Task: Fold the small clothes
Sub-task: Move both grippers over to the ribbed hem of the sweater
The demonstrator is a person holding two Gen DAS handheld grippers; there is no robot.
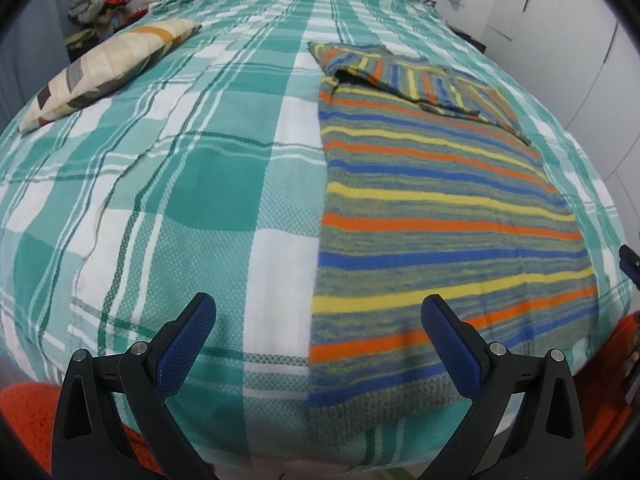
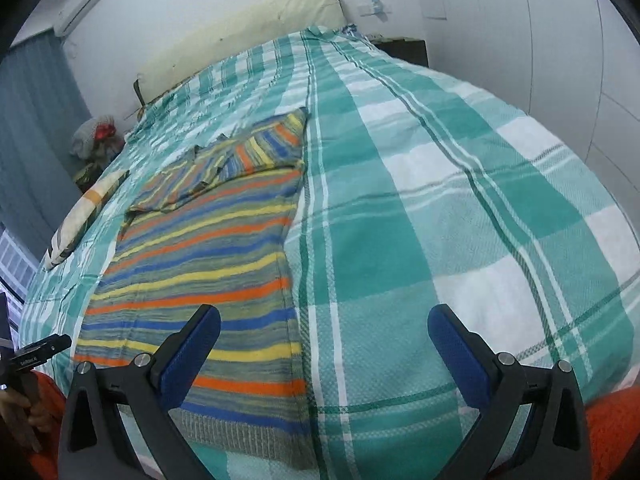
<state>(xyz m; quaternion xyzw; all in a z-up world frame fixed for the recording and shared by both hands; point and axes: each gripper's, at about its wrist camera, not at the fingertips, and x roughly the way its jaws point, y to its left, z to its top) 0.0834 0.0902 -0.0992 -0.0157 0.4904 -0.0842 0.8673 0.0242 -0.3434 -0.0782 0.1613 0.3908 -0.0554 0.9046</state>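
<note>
A striped knit sweater (image 1: 440, 208) in orange, blue, yellow and grey lies flat on the bed, folded into a long strip with its sleeves laid across the far end (image 1: 404, 76). My left gripper (image 1: 318, 312) hovers open over the sweater's near left corner, holding nothing. In the right wrist view the same sweater (image 2: 208, 264) lies to the left, and my right gripper (image 2: 324, 324) stands open over its near right edge, also holding nothing. The ribbed hem (image 2: 240, 436) is closest to me.
A teal and white plaid bedspread (image 1: 180, 200) covers the bed. A patchwork pillow (image 1: 104, 68) lies far left, a cream headboard cushion (image 2: 248, 36) at the far end. Clothes pile (image 1: 100, 0) beside the bed. White wardrobe doors (image 2: 540, 40) stand right. An orange sleeve (image 2: 612, 432) shows below.
</note>
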